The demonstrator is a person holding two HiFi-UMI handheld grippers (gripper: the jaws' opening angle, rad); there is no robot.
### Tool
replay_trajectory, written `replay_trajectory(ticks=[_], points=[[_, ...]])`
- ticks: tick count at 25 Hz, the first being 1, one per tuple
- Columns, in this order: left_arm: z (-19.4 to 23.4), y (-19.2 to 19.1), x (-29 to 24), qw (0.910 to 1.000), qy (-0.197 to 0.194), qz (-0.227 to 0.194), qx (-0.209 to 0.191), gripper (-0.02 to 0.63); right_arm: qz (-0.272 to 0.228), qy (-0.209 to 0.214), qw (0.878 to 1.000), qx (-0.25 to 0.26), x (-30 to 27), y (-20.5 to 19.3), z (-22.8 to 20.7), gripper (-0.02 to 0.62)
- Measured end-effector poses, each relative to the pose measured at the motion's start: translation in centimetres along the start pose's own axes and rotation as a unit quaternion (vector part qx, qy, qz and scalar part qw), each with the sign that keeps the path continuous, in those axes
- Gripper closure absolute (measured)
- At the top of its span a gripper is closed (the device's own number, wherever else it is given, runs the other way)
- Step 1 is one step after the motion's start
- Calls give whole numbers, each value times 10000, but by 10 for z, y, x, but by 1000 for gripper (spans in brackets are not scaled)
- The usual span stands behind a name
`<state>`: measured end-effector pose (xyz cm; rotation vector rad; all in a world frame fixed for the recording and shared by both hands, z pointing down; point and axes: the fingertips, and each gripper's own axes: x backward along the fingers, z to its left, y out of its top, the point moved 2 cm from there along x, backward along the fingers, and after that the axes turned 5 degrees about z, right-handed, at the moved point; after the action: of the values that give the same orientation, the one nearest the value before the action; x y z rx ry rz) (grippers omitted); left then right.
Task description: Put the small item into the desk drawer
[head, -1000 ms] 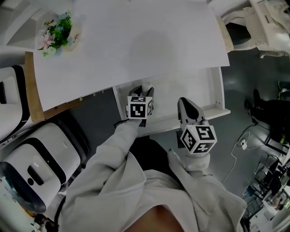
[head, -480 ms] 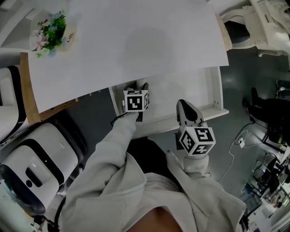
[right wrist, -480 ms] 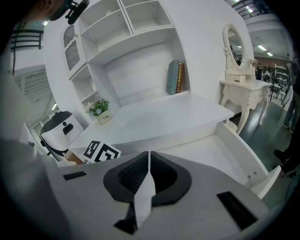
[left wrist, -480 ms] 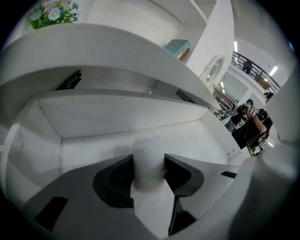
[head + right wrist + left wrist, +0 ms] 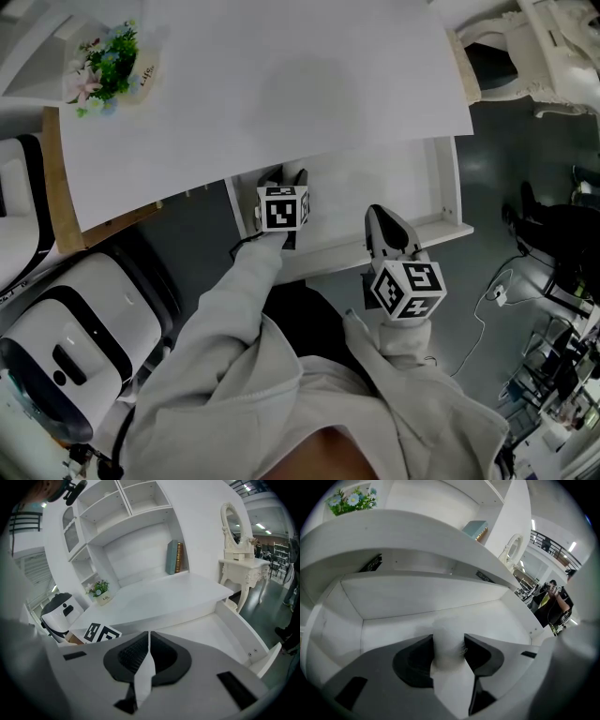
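Inside the open desk drawer [image 5: 448, 184], the left gripper [image 5: 286, 178] reaches down into the near left corner. Its jaws are clamped on the small item [image 5: 446, 635], a pale, rounded piece standing upright between the pads. Whether the item's base already touches the drawer floor cannot be made out. The right gripper [image 5: 382, 217] hovers over the drawer's front edge with its jaws pressed together and nothing in them.

The placing looks nearly done, with only the release left. Letting go while the item hangs above the floor would likely tip such a narrow, upright piece, and it could roll across the smooth white bottom. The drawer's left wall stands close by, so widening jaws or a careless lift-out could clip it or drag the item over. A nudge from the right gripper on the front edge could slide the drawer against the left one.
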<state>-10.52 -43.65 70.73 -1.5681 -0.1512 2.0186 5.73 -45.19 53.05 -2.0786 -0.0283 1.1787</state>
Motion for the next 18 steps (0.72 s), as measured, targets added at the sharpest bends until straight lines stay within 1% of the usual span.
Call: replay_trajectory(ticks=[4, 7, 8, 9, 11, 12, 18], points=[[-2, 0, 0, 9999, -97, 9, 96, 394, -31, -50, 10000, -47, 5, -3, -3, 557], [-6, -2, 2, 9995, -219, 103, 187, 332, -57, -70, 9999, -66, 11, -5, -4, 557], [-7, -4, 4, 9995, -212, 136, 204, 305, -68, -69, 9999, -66, 13, -6, -4, 557], [-6, -5, 6, 9995, -177, 158, 221, 292, -84, -64, 9999, -60, 15, -6, -3, 557], [-4, -8, 13, 9994, -143, 142, 274, 283, -126, -42, 9999, -39, 18, -8, -1, 557], [-4, -9, 18, 9993, -192, 102, 314, 282, -152, -26, 9999, -27, 19, -8, 1, 557], [-17, -12, 61, 9954, -751, -247, 541, 279, -301, 92, 9995, 27, 32, -20, 18, 557]])
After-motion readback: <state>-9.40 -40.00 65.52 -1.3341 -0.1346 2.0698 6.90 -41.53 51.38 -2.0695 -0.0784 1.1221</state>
